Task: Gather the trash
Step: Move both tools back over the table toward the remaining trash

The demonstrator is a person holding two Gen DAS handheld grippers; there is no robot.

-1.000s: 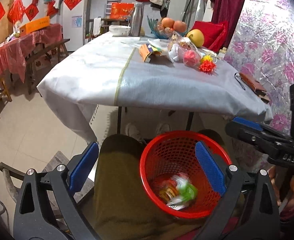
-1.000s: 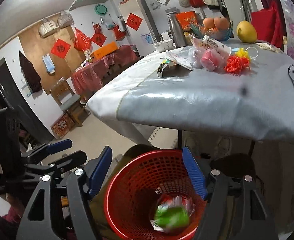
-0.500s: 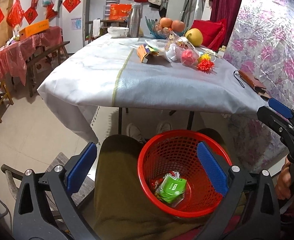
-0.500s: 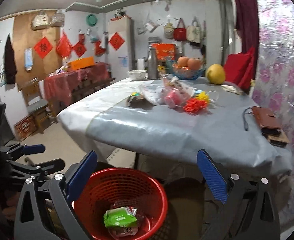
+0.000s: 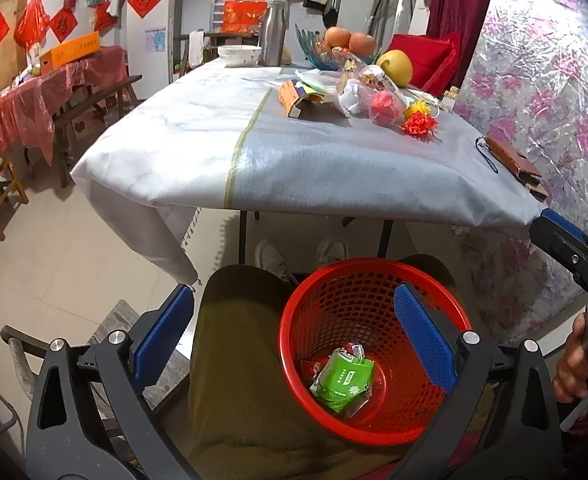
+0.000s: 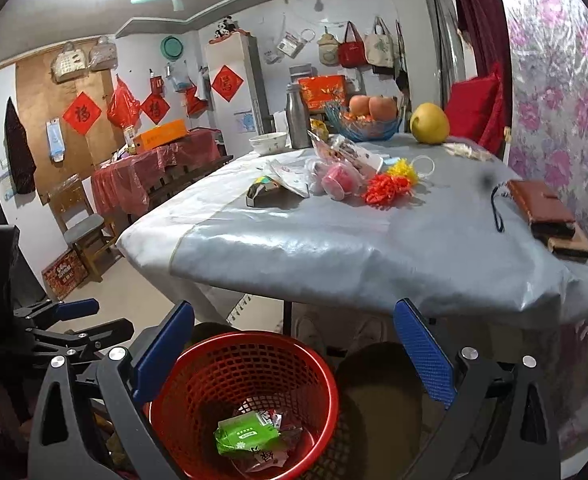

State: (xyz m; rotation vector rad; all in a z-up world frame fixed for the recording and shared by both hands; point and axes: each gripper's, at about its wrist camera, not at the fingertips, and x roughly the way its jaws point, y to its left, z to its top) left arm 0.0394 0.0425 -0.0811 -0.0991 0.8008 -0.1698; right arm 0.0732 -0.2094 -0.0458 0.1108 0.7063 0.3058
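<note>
A red mesh basket (image 5: 374, 276) (image 6: 249, 340) rests on a person's lap in front of the table. A green packet (image 5: 344, 378) (image 6: 245, 436) lies in it on top of other wrappers. My left gripper (image 5: 291, 338) hangs open just above the basket's left side, holding nothing. My right gripper (image 6: 291, 350) is open and empty, above the basket's right rim and pointing toward the table. More trash lies on the table (image 5: 173, 152): an orange carton (image 5: 291, 98), crumpled plastic bags (image 5: 358, 94) (image 6: 334, 176) and a red and yellow pompom (image 5: 420, 122) (image 6: 390, 186).
At the table's far end stand a fruit bowl (image 6: 368, 126), a yellow pomelo (image 6: 430, 124), a steel flask (image 6: 297, 122) and a white bowl (image 6: 269, 143). A brown wallet (image 6: 540, 208) lies at the right edge. Chairs and a red-covered side table (image 5: 25, 108) stand left.
The right gripper's jaws have spread wide and it has drawn up and to the right, off the basket. The green packet has come to rest in the basket. The left gripper stayed put.
</note>
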